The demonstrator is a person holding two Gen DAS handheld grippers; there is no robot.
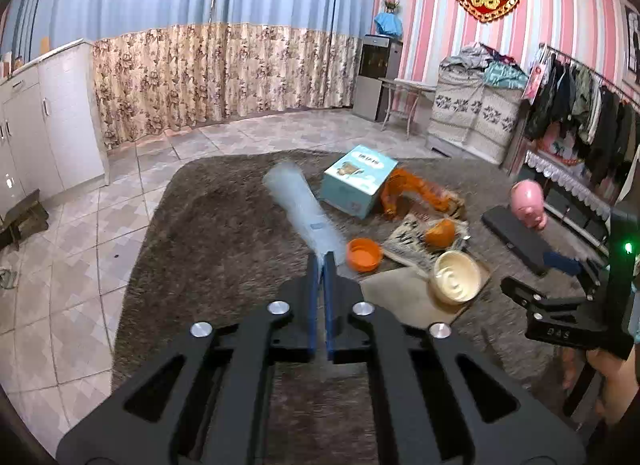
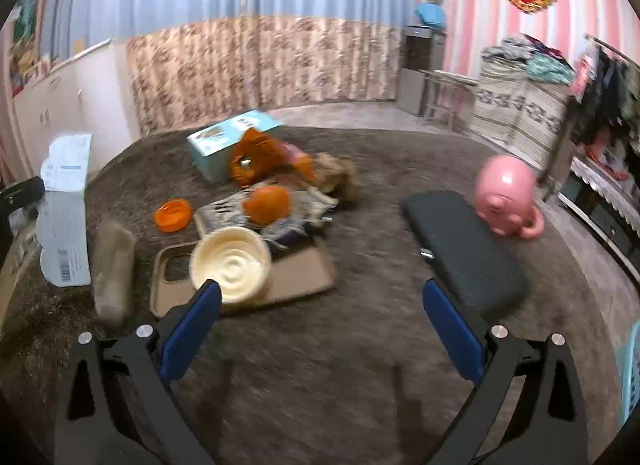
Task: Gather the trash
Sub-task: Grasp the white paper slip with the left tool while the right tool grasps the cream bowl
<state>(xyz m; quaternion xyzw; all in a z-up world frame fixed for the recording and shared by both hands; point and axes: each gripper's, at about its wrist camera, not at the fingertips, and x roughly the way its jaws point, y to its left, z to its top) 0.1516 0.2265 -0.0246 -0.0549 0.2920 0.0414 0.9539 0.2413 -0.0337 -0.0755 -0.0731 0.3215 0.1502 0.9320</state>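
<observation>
Left gripper (image 1: 323, 261): you've got the jaws pinched tight on the near edge of a pale plastic bag (image 1: 301, 209), so it hangs out ahead of the fingers, clear of the rug (image 1: 224, 225).
Bag, from the other side: in the right wrist view the same bag (image 2: 64, 209) shows at far left, printed label facing out, raised off the floor. Held by an edge like that, I'd guess you mean it to take the rubbish.
Right gripper (image 2: 322, 325): jaws spread wide, nothing between them, aimed low over the rug just short of the pile.
Trash pile: cream bowl (image 2: 230, 265) sitting on a flat brown tray (image 2: 304, 271), orange lid (image 2: 173, 215) just beside, orange peel (image 2: 267, 204) on patterned paper behind, blue box (image 2: 224, 141) tipped at the back.
Probably not trash: pink pig (image 2: 506, 199) and the dark flat case (image 2: 464, 253), off to the right.
Likely next: the open right hand looks lined up for the bowl, nearest its left finger.
Watch: that thin pinch could slip if the bag gets weight.
</observation>
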